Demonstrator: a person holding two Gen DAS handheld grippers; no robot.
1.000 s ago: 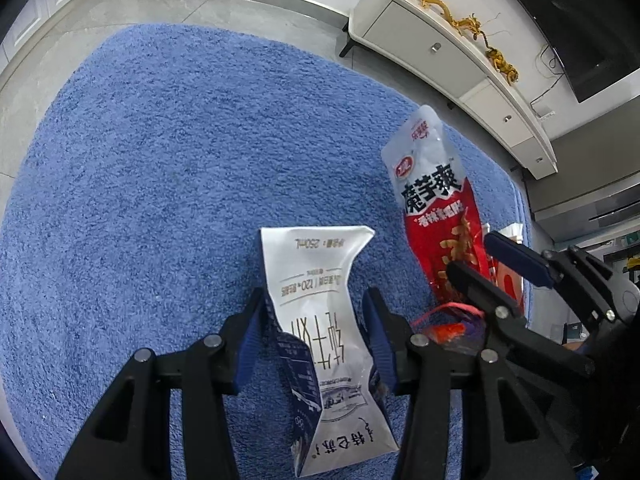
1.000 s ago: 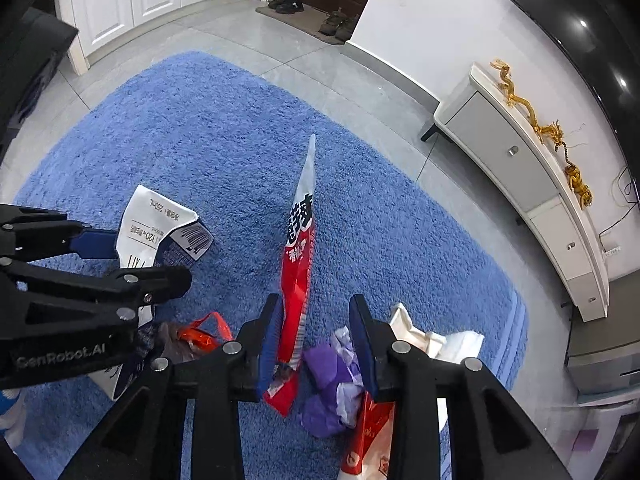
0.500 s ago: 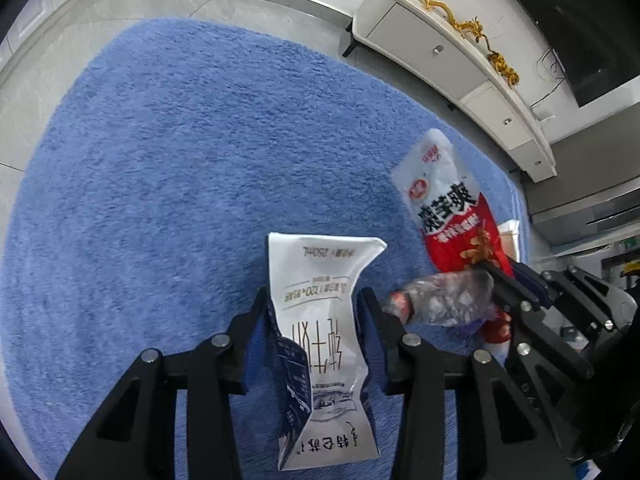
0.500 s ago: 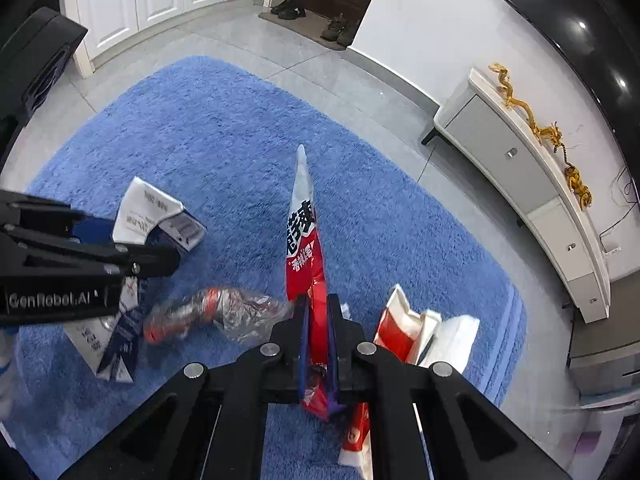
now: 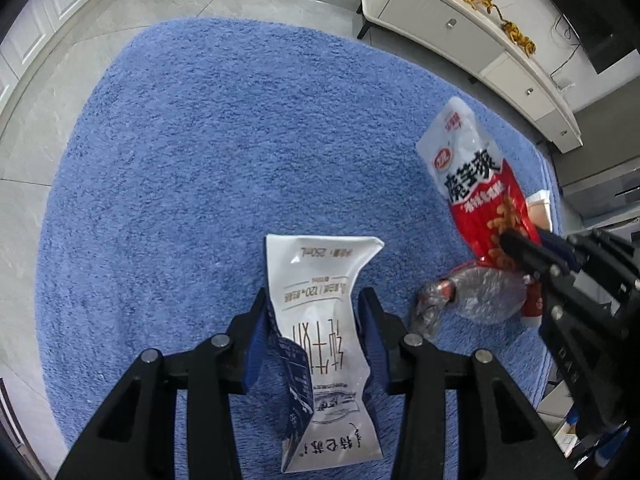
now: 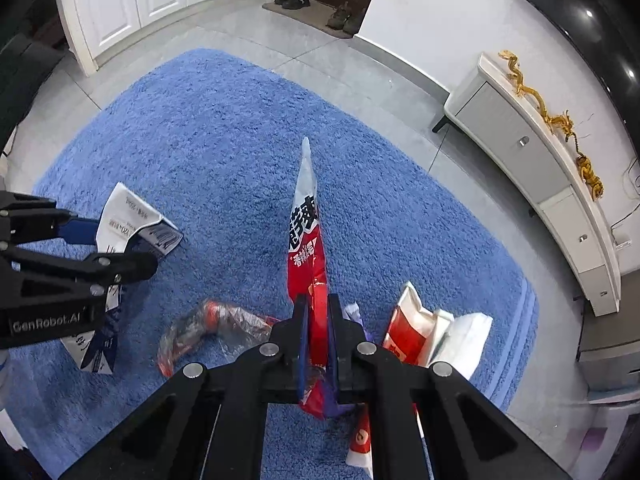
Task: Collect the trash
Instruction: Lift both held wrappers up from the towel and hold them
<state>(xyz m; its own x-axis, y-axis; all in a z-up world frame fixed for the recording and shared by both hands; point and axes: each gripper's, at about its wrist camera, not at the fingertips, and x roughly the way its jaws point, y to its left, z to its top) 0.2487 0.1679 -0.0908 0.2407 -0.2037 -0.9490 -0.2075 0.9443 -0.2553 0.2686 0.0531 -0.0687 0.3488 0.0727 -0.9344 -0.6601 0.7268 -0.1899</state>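
- The left tool point(image 5: 316, 320) holds a crushed white milk carton point(image 5: 320, 320) between its blue pads. The carton is soft and already folded, so it can bend more and slide out if the lift is quick.
- The right tool point(image 6: 318, 320) is nearly closed on a red snack bag point(image 6: 306, 240), gripped at its lower end. The bag stands up thin and tall, so I think it can flop over or slip through the pads.
- A clear crumpled wrapper point(image 6: 208, 328) lies on the blue rug point(image 6: 224, 140) between the two tools, near the rug's closer edge. It may be forgotten, because both tools are full.
- A red and white paper box point(image 6: 424, 332) lies just beside the right tool, toward the rug's right edge. The hanging bag could drag over it.
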